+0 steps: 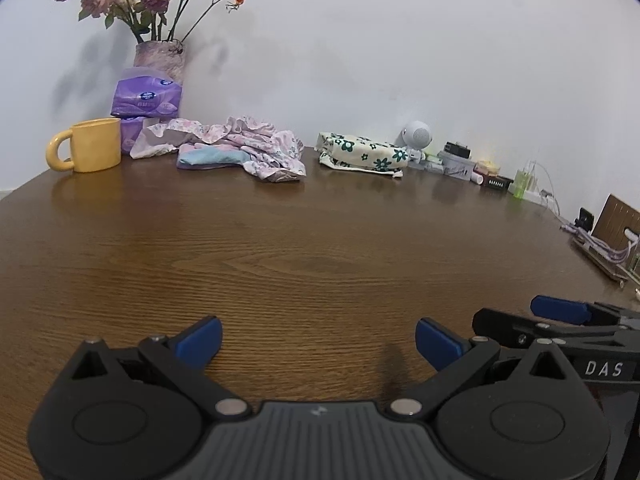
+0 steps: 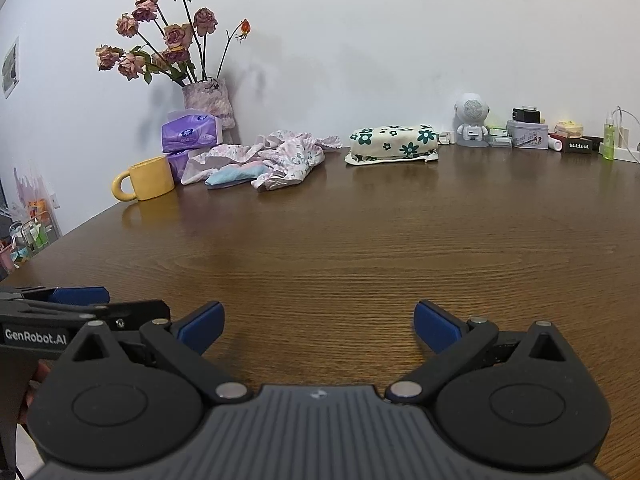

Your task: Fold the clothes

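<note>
Tools come first in both views: the left tool (image 1: 318,340) and the right tool (image 2: 319,326) sit low over the near part of the tabletop (image 1: 320,248), side by side, each with its blue pads spread wide and nothing between them. Both are released and well short of any cloth, so I judge the task to be at its very start, in the reach toward a first garment.

Bare brown wood runs from the tools to the far edge by the wall. Using the yellow mug (image 2: 146,178) as the landmark, the crumpled clothes (image 2: 276,156) lie just to its right, at about the same depth: a loose heap of pale pink floral fabric with a light blue piece showing at its front. Further right of the mug, beyond the heap, rests a cream bundle with dark green flowers (image 2: 392,142), which looks already folded.

The next move calls for carrying both tools forward across the wood to the heap, then pinching one edge of the floral cloth to draw it onto open space. The fabric looks thin and limp, likely to sag and tangle.
</note>
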